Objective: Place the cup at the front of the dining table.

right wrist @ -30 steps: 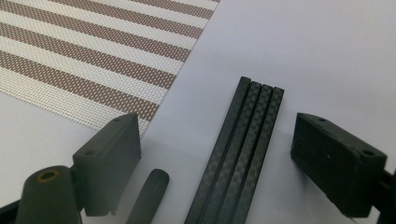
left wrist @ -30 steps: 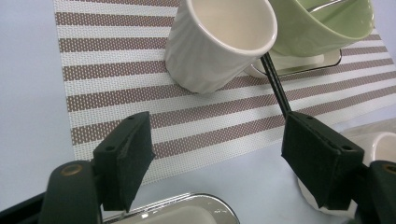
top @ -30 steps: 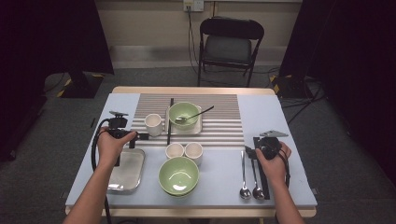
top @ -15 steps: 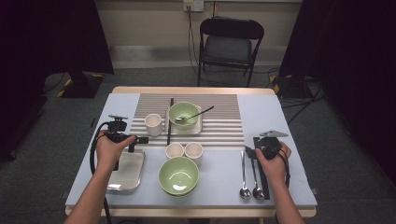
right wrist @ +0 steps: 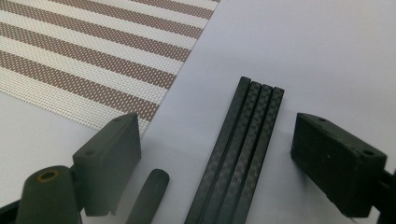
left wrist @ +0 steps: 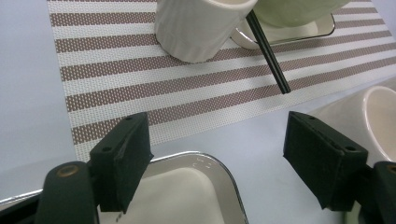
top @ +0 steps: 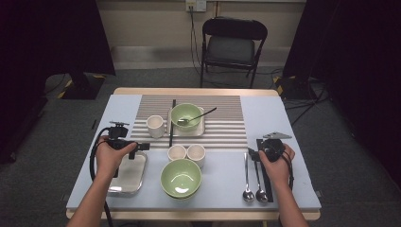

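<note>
The left gripper [top: 142, 147] hangs over the far edge of one metal tray [top: 124, 180], jaws wide apart and holding nothing. The right gripper [right wrist: 219, 168] is just as wide open and empty, its jaws straddling four black chopsticks [right wrist: 243, 149] lying side by side on the table [top: 279, 118]. Two spoons [top: 253, 191] lie just left of them. On the striped mat [top: 222, 130] stand one white mug [top: 155, 126] and one green bowl [top: 185, 115] with a spoon in it. Nearer are two small white cups [top: 187, 152] and a second green bowl [top: 180, 177].
</note>
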Motion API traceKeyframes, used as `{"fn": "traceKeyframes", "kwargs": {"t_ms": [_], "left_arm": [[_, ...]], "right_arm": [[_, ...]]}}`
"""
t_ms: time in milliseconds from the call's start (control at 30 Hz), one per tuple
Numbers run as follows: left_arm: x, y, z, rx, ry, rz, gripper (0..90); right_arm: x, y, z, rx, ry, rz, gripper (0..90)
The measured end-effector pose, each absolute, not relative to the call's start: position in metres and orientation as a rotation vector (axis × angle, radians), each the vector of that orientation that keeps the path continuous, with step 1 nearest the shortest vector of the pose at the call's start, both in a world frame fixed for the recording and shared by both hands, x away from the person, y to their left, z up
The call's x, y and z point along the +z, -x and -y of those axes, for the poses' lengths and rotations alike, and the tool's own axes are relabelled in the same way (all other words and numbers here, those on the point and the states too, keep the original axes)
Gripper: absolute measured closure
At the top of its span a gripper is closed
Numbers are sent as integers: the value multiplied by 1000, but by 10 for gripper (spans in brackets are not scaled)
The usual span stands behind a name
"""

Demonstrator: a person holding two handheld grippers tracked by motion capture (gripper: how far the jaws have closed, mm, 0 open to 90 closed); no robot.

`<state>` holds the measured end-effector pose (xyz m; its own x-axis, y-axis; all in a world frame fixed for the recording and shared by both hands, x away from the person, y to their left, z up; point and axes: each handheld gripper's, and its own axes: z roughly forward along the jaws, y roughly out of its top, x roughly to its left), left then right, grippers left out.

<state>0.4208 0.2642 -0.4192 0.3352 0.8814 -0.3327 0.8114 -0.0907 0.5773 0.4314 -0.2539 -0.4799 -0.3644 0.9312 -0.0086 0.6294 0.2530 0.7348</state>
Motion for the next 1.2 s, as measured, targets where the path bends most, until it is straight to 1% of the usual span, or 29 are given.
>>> {"fn": "traceKeyframes", "kwargs": {"t_ms": [867, 1200], "left_arm": [[-429, -392, -269, 195, -1951, -1435, 229], [-436, -386, -275, 186, -1938, -1421, 230]], "right_arm": [[-480, -431, 254, 905, -1417, -2085, 149], [-480, -431, 254, 904, -1415, -2086, 149]]}}
